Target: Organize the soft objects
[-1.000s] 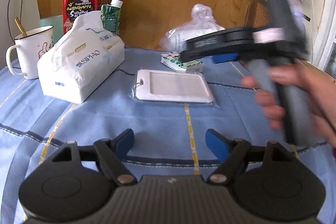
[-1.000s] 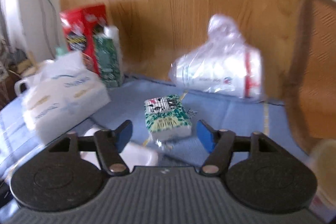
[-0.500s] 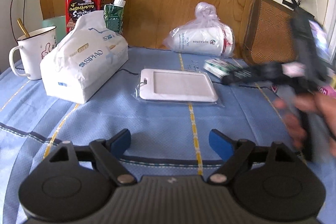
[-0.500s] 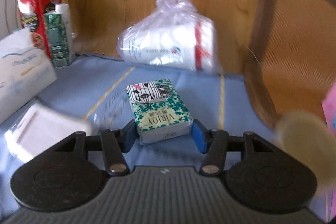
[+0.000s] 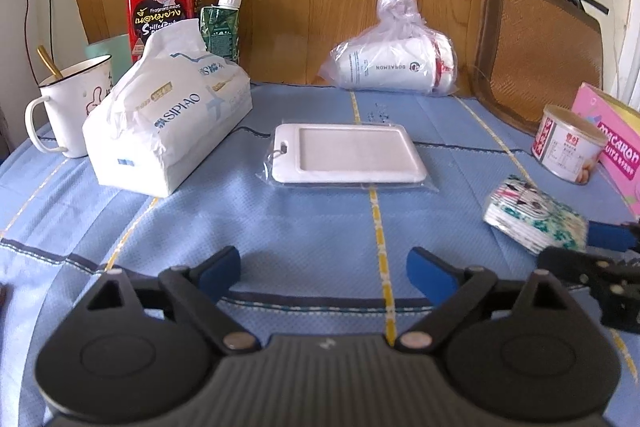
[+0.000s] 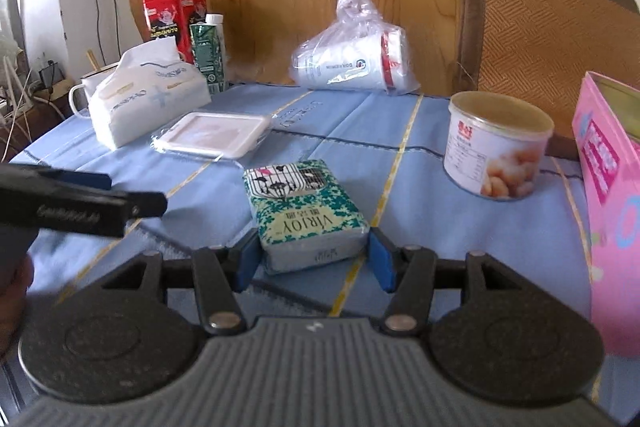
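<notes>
The green tissue pack has travelled from the table's far middle to lower centre of the right wrist view, pinched by its short sides in the right gripper, light and squashy, while the left gripper opens empty.

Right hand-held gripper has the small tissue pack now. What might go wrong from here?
1. The right hand-held gripper pinches only the near end of the tissue pack; most of it sticks out forward, so it may sag or slip.
2. The can and pink box stand close to its right; a swing that way may knock them.
3. The left hand-held gripper, jaws opening with nothing between them, reaches in nearby; the two may collide.
</notes>
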A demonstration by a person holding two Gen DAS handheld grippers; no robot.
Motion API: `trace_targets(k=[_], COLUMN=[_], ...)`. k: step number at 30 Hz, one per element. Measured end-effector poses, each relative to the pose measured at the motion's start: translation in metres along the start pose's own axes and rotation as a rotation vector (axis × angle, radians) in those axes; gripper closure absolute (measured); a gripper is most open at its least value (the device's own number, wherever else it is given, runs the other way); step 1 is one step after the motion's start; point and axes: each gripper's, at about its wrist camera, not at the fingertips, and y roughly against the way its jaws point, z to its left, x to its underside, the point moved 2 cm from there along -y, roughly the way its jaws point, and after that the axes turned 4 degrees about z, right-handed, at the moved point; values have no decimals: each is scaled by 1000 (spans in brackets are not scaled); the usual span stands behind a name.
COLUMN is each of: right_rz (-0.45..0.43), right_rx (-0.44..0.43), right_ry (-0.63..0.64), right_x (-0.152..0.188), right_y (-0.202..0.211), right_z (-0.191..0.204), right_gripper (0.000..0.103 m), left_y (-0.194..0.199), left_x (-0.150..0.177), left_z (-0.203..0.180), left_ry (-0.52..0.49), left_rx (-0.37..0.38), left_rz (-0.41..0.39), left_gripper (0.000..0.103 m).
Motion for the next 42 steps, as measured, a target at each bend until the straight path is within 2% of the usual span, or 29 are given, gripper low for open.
trace_targets(k=[5, 7, 9, 11, 42], right_rz=[-13, -29, -49, -62, -55], right_rx=[-4, -4, -8, -17, -12], right_ry=[-7, 2, 14, 18, 1], right_x=[-1, 0, 1, 2, 2], right_y=[-1, 2, 5, 8, 7], right_z=[-1, 1, 2, 1, -3], right_gripper=[40, 36, 27, 25, 24], left_y=[0, 0, -1, 0, 0], left_x=[1, 1, 0, 0, 1], left_z=[-1, -1, -1, -1, 1], left_ry=[-4, -3, -3, -3, 6], left_rx=[-20, -26, -30, -32, -24], left_rz=[6, 7, 8, 8, 7], left_gripper=[7, 6, 5, 5, 1])
